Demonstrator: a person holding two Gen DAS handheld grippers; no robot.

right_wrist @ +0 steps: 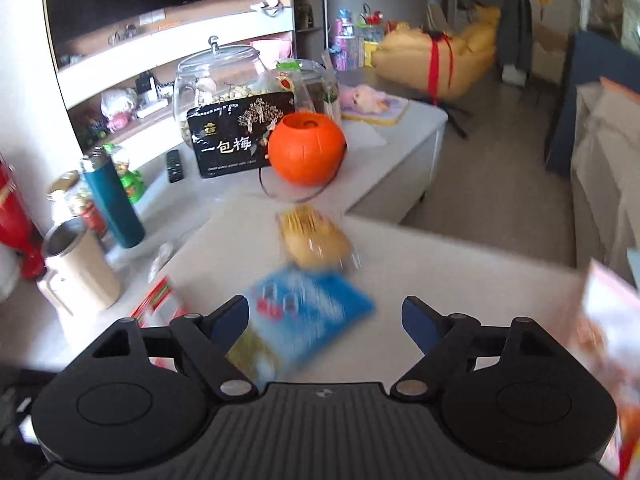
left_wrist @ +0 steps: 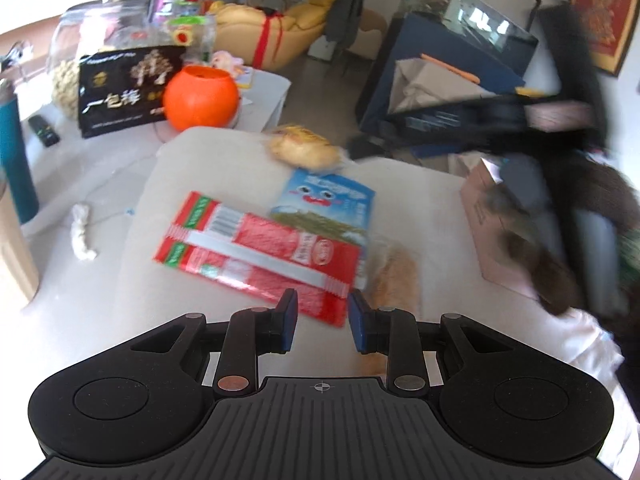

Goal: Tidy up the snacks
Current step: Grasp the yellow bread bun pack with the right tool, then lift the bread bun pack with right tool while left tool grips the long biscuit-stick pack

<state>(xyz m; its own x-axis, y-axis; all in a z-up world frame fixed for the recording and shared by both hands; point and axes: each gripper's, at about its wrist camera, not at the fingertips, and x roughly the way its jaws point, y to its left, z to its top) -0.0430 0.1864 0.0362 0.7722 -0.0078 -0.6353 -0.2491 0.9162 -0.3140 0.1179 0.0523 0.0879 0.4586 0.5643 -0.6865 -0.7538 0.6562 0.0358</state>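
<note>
White tabletop (left_wrist: 400,184) carries our snacks: red packet (left_wrist: 260,252), blue packet (left_wrist: 328,200) and yellow bun (left_wrist: 304,148). Our left gripper (left_wrist: 322,320) stands narrowly parted and empty; only this view shows a cardboard box (left_wrist: 492,232). Our right gripper (right_wrist: 326,320) gapes wide, empty, over the blurred blue packet.

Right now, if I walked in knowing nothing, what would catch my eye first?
Probably the bright orange pumpkin bucket at the back of the white table, beside a black snack bag. Nearer, a red packet and a blue cartoon packet lie flat on the pale surface, with a yellow wrapped snack just beyond the blue one.
</note>
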